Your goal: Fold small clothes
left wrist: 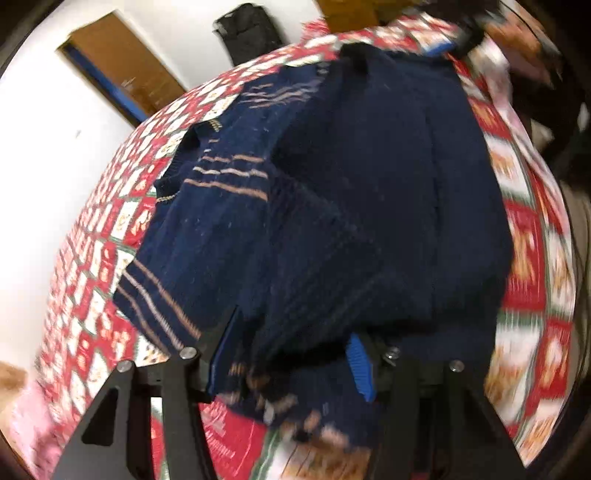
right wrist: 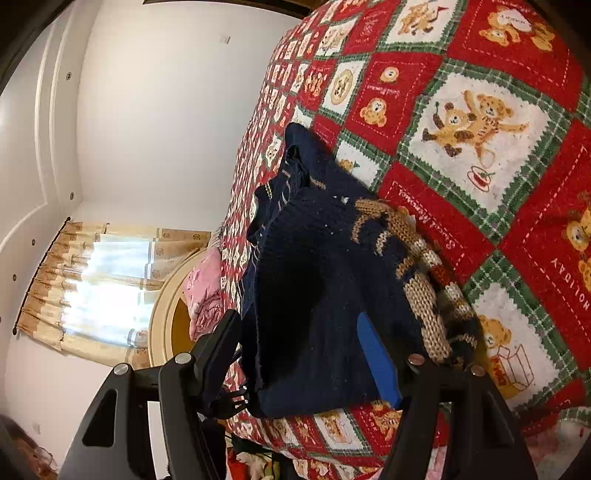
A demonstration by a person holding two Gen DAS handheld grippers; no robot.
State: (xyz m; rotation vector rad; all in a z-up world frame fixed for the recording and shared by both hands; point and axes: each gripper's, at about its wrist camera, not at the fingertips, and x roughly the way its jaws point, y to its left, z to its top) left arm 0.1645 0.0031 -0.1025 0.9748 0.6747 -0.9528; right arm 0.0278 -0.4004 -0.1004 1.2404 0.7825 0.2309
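Observation:
A navy knitted sweater (left wrist: 369, 166) with tan stripes lies folded on a red, white and green teddy-bear bedspread (left wrist: 524, 258). My left gripper (left wrist: 291, 332) points down at its near edge. A thick bunch of the knit fills the gap between its blue pads and touches both. In the right wrist view the same sweater (right wrist: 314, 258) shows a tan knitted pattern (right wrist: 417, 258) on its right side. My right gripper (right wrist: 299, 321) is shut on a thick fold of its near end, above the bedspread (right wrist: 480, 122).
A pink cloth (right wrist: 207, 291) lies at the bed's far end, beside a round cream frame (right wrist: 162, 317). A curtained window (right wrist: 99, 288) and white walls stand beyond. A black item (left wrist: 251, 33) and a brown opening (left wrist: 122, 70) are past the bed.

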